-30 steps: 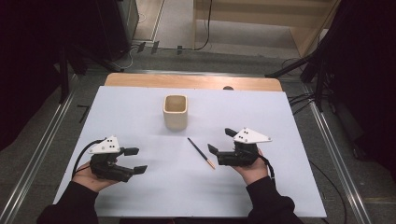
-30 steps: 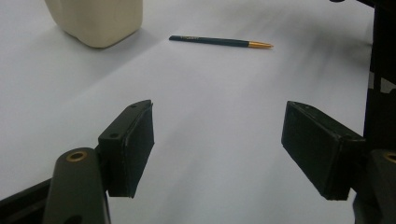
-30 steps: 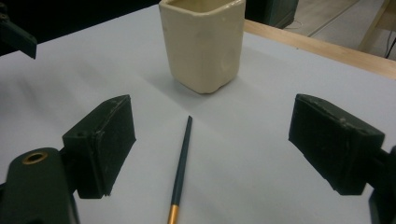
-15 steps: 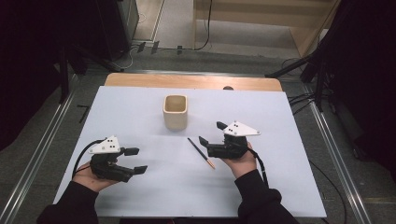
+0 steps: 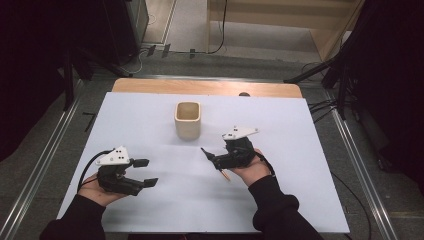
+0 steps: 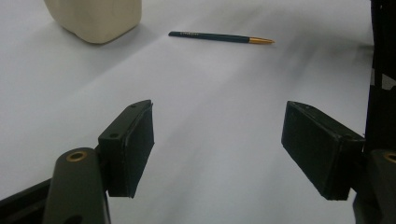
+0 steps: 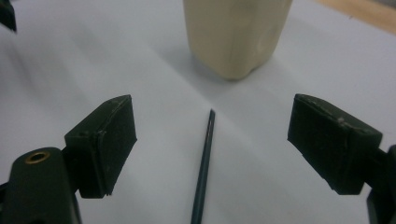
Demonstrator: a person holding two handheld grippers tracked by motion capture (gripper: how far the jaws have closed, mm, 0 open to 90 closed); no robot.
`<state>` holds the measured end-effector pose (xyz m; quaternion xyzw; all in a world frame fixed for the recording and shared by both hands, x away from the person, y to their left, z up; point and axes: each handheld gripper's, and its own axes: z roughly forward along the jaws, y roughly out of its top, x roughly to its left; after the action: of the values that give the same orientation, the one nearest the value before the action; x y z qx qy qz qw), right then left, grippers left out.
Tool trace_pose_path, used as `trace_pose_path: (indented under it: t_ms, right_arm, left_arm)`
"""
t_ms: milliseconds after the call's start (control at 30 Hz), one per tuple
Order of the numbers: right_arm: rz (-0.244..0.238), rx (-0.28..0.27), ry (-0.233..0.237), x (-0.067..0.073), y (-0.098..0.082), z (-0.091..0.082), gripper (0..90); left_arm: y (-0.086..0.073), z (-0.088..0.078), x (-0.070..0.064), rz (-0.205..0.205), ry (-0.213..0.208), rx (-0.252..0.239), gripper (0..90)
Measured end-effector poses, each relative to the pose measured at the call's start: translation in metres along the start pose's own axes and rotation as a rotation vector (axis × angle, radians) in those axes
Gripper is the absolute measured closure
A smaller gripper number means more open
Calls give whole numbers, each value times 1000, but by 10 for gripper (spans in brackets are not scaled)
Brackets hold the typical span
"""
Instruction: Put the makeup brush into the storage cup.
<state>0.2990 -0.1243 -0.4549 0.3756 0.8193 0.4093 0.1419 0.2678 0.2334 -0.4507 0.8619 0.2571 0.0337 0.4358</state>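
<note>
I have the right gripper [image 5: 211,156] hanging over the pen [image 7: 203,173] with its jaws spread wide and nothing between them but air: in the right gripper view the dark, slim pen lies flat on the white table sheet [image 5: 150,115], running up the gap between the two black pads, closer to the left pad than the right, touching neither. In the high view the pen [image 5: 224,173] is mostly covered by that gripper and my right hand [image 5: 250,167], with its gold end poking out towards me, just beside the hand. Straight ahead of the pen's far tip stands the cream cup [image 7: 236,32], upright and open at the top, near the tip but apart from it; nothing else lies between the jaws and the pen. My left gripper [image 5: 146,173] rests well apart, low on the left part of the sheet, held in my left hand [image 5: 102,187], its jaws likewise released and empty. From the left gripper view I see bare sheet between its pads, the pen [image 6: 219,38] lying crosswise far ahead with its gold tip to the right, and the cup [image 6: 95,17] beyond at the upper left.
</note>
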Motion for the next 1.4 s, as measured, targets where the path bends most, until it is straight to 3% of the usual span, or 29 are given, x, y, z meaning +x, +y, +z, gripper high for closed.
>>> trace_pose_path:
  t_ms: [100,200,300,600,767,1000,1100,1300,1400]
  right_arm:
    - [-41,111,15,2,6,3,188]
    - [-58,168,24,3,10,4,194]
    - [-19,216,50,0,16,5,206]
    - [21,375,85,-5,27,9,243]
    - [57,516,107,-7,34,12,274]
    - [82,665,114,-8,48,15,329]
    - [80,707,96,-6,53,18,328]
    - [66,727,68,0,49,28,347]
    - [71,728,76,0,44,31,350]
  left_arm:
    - [0,0,0,-2,-2,-3,261]
    - [0,0,1,-4,-2,-1,261]
    - [0,0,1,-2,-5,-2,261]
    - [0,0,1,-5,-6,3,260]
    - [0,1,1,-4,-4,6,260]
    - [-1,0,1,-4,-5,4,260]
    - [-1,0,1,-4,-5,5,260]
    - [-1,0,1,-4,-5,4,260]
    - [-1,0,1,-4,-8,4,260]
